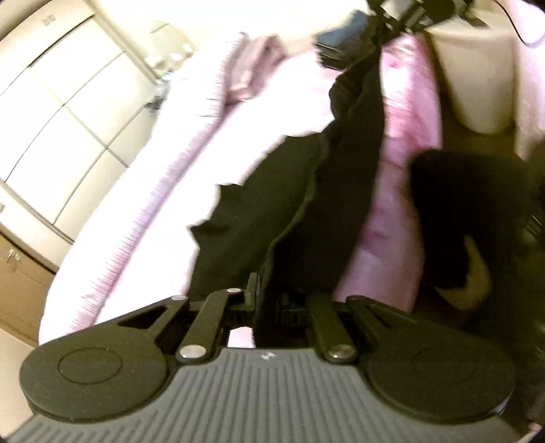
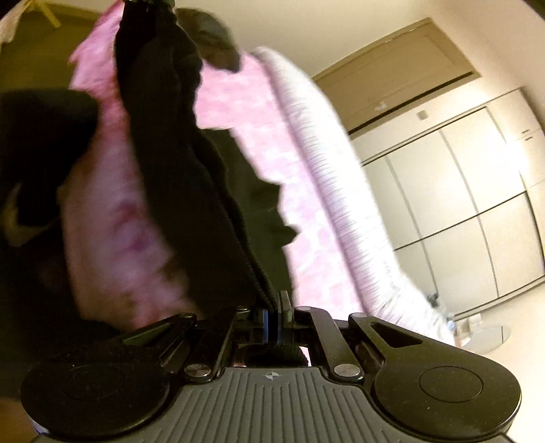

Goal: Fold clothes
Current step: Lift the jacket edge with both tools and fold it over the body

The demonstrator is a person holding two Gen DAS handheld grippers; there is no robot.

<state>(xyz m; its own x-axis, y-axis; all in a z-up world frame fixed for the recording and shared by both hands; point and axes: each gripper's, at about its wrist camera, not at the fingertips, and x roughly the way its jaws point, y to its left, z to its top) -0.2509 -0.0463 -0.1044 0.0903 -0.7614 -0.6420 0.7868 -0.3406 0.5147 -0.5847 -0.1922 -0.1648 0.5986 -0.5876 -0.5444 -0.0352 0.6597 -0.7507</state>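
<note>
A black garment (image 1: pixel 299 191) is stretched in the air between my two grippers, above a pink bed cover (image 1: pixel 402 204). My left gripper (image 1: pixel 264 293) is shut on one end of it. In the left wrist view the right gripper (image 1: pixel 398 17) shows at the top, gripping the far end. In the right wrist view my right gripper (image 2: pixel 272 306) is shut on the black garment (image 2: pixel 177 163), which runs up to the left gripper at the top edge. Both views are blurred.
The bed has a white-and-pink striped blanket (image 1: pixel 163 191) along its side, also in the right wrist view (image 2: pixel 333 177). White wardrobe doors (image 2: pixel 460 204) stand beyond. A person's dark sleeve (image 1: pixel 460 211) is at the right. A small glass table (image 2: pixel 487 335) stands on the floor.
</note>
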